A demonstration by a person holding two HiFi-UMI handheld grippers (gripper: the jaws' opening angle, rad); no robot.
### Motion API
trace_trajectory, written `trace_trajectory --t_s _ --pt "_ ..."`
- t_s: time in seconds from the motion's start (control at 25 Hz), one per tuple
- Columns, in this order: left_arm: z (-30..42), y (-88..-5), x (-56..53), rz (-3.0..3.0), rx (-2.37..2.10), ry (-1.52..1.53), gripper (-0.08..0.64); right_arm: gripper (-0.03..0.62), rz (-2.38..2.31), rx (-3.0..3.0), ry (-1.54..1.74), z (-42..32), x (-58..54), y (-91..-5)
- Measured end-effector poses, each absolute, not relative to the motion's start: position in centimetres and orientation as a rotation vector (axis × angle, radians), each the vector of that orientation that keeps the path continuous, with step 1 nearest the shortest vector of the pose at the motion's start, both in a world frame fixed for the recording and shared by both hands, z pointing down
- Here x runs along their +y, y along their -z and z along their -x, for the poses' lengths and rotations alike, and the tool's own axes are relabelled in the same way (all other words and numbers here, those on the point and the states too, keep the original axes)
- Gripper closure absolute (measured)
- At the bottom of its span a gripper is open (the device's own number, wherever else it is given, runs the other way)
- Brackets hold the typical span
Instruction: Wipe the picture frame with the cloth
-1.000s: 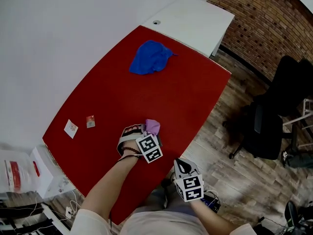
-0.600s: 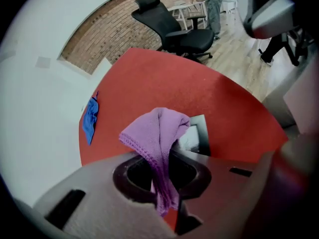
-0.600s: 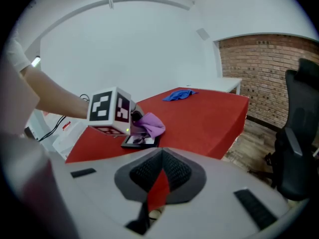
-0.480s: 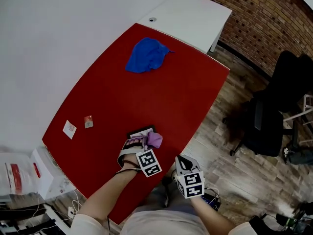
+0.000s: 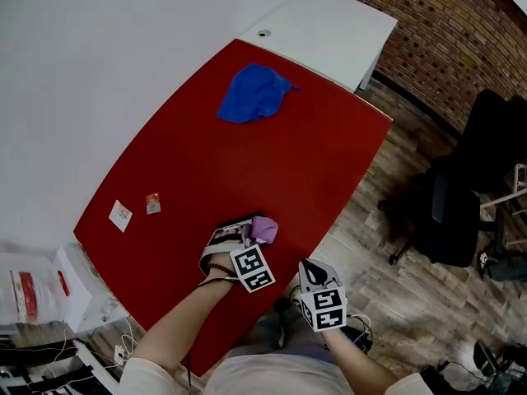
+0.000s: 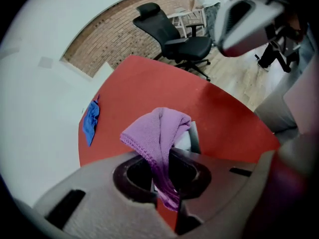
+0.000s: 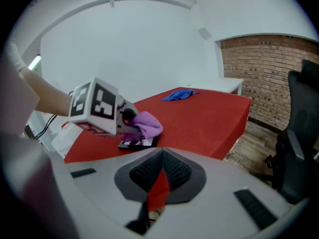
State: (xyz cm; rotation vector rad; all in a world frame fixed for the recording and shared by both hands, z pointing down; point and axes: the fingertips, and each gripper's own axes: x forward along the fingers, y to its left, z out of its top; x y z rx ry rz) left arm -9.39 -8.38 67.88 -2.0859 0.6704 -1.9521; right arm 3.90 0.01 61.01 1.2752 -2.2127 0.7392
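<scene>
Cloth (image 5: 263,229) in left tongs (image 6: 160,176) overlies picture frame (image 5: 229,234).

Picture frame (image 5: 230,234) mostly hidden under cloth (image 5: 264,230); small cards' (image 5: 120,216) print illegible.

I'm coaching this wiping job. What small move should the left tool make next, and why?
Probably sweep the left tool sideways along the flat black-rimmed picture frame. Its jaws are shut on the purple knitted cloth, which sits over the frame near the edge of the red table. The right tool is shut, empty and off the table.
</scene>
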Motion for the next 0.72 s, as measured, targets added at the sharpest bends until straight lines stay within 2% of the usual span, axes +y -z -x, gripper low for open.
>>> trace_trajectory --t_s 0.32,0.72 --pt "9.5 -68.5 -14.1 2.067 0.737 2.001 0.506 0.588 -1.302 -2.186 -0.766 -4.8 1.3 -61.3" --pt "6.1 -69.1 -7.3 2.088 0.564 1.974 0.506 0.588 -1.311 -2.185 -0.779 -5.7 1.0 -61.7"
